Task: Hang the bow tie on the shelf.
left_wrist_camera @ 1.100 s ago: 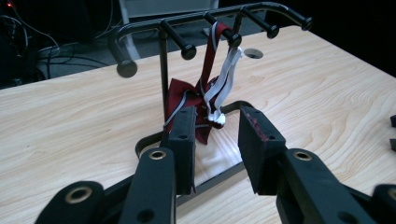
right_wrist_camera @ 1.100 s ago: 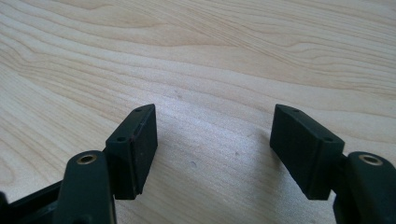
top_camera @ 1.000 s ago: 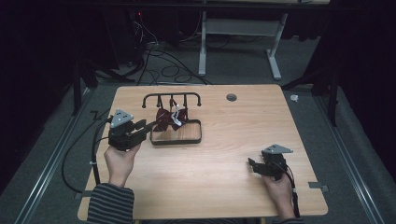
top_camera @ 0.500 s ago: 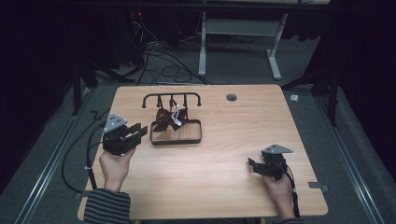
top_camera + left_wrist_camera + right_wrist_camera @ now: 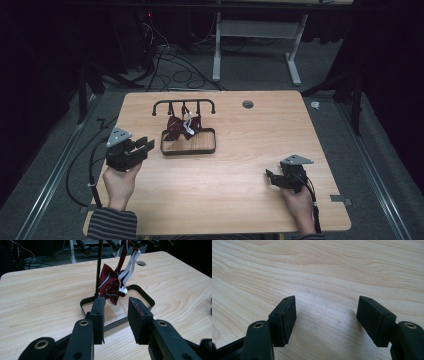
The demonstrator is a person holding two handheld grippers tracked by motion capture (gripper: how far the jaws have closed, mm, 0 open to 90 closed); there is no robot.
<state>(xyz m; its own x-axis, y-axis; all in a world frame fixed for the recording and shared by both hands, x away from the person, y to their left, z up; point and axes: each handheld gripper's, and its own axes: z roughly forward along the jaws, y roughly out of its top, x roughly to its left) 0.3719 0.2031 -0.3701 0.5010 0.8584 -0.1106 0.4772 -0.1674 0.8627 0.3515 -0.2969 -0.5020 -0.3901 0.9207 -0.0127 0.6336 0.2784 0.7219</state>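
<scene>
A black wire rack (image 5: 183, 105) with hooks stands on a black-rimmed tray base (image 5: 189, 150) at the table's back left. A dark red bow tie (image 5: 178, 128) with a white strap (image 5: 189, 126) hangs from it down to the base. My left gripper (image 5: 143, 145) is open and empty, a short way left of the base. In the left gripper view its jaws (image 5: 116, 315) point at the bow tie (image 5: 110, 286), the strap (image 5: 128, 271) and the base rim (image 5: 145, 293). My right gripper (image 5: 270, 176) sits near the table's front right, open wide over bare wood (image 5: 325, 315).
A round cable hole (image 5: 247, 104) lies in the wooden table (image 5: 240, 200) behind the rack's right side. Cables (image 5: 170, 65) trail on the floor beyond the table, near the white legs of another desk (image 5: 216, 55). A cable hangs off the table's left edge (image 5: 92, 165).
My left gripper has drawn back from the rack, moving left and slightly toward the person. The right gripper has stayed put.
</scene>
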